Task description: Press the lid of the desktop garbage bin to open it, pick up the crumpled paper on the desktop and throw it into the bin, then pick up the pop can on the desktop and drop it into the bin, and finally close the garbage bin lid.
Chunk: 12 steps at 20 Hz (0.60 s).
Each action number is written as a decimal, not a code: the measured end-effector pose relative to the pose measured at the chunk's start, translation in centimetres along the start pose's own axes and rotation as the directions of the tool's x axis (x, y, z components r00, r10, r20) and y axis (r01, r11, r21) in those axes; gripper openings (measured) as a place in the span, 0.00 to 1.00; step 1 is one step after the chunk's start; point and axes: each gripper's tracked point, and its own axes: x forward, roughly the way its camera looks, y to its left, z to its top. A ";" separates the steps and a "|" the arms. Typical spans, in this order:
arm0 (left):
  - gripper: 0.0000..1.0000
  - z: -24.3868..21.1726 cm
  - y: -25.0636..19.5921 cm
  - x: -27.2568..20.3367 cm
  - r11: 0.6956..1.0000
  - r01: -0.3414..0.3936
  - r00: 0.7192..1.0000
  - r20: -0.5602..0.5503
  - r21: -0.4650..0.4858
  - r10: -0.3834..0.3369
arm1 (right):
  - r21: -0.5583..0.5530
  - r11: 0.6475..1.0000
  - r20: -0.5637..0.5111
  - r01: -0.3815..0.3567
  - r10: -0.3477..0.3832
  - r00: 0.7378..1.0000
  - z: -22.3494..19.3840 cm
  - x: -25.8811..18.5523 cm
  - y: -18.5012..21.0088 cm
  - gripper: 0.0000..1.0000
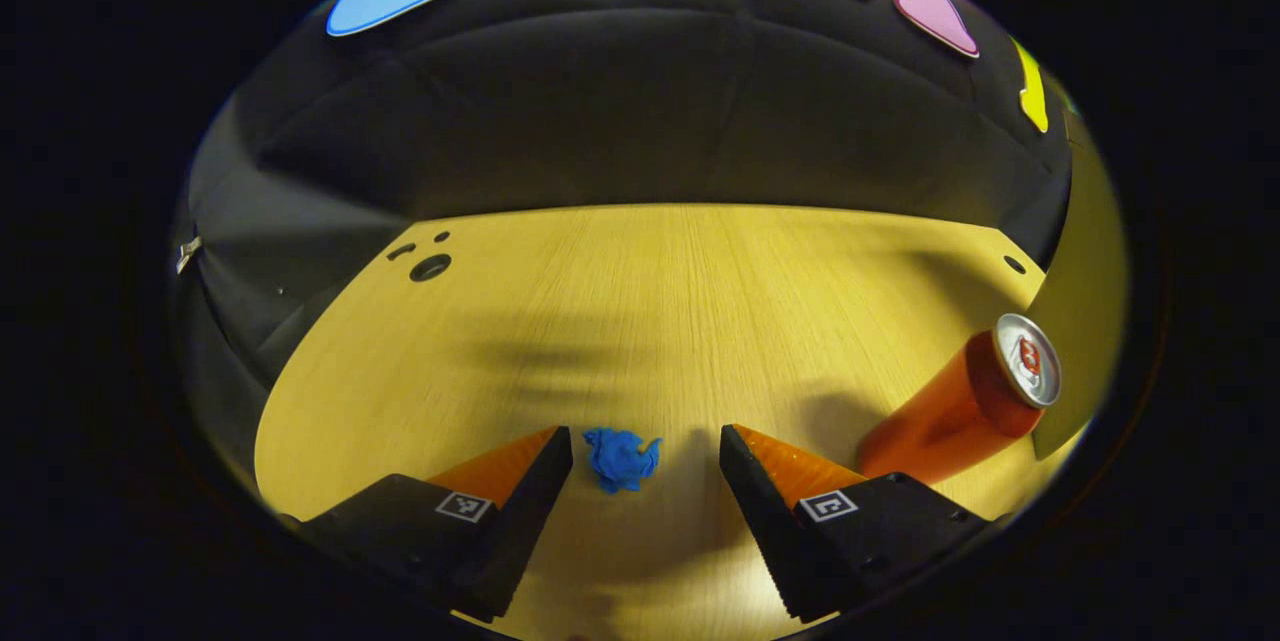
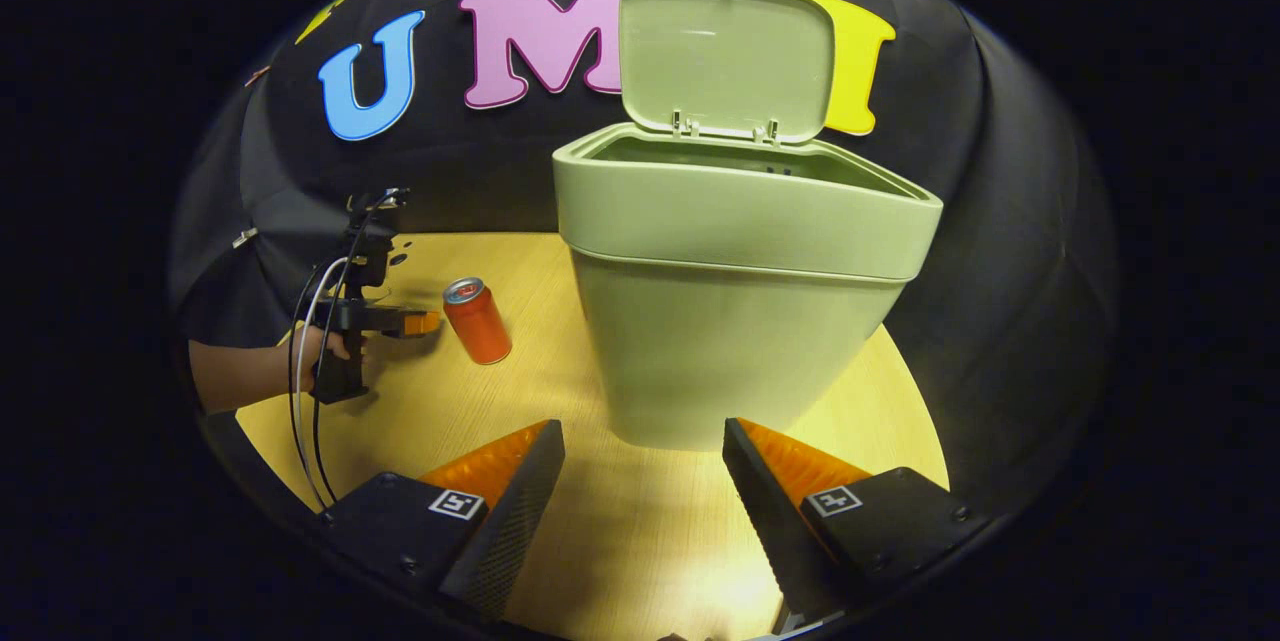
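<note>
A blue crumpled paper lies on the wooden desktop, between the tips of my open left gripper, whose fingers do not touch it. An orange pop can stands upright to its right. In the right gripper view a pale green garbage bin stands in front of my open right gripper, its lid raised upright. The same pop can stands left of the bin, and a hand holds the left gripper beside the can, low over the desk.
The desk's rounded far edge meets the black cloth wall. Small holes sit in the desktop's far left corner. Cables hang from the left gripper. A sleeve and forearm reach in from the left.
</note>
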 end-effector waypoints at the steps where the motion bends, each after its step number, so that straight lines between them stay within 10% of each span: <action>1: 0.96 -0.1 -0.1 0.2 1.000 0.003 1.000 -0.004 -0.003 -0.003 | 0.001 1.000 -0.001 -0.002 0.002 1.000 0.0 0.1 0.2 1.00; 8: 0.83 -0.1 -0.1 1.0 0.999 0.002 1.000 0.011 -0.035 -0.002 | 0.015 1.000 -0.004 -0.001 0.001 1.000 0.0 0.5 0.3 1.00; 12: 0.49 -0.4 0.4 0.8 0.996 -0.016 1.000 0.020 -0.087 0.018 | 0.020 1.000 0.005 -0.008 0.008 1.000 0.0 0.5 0.5 1.00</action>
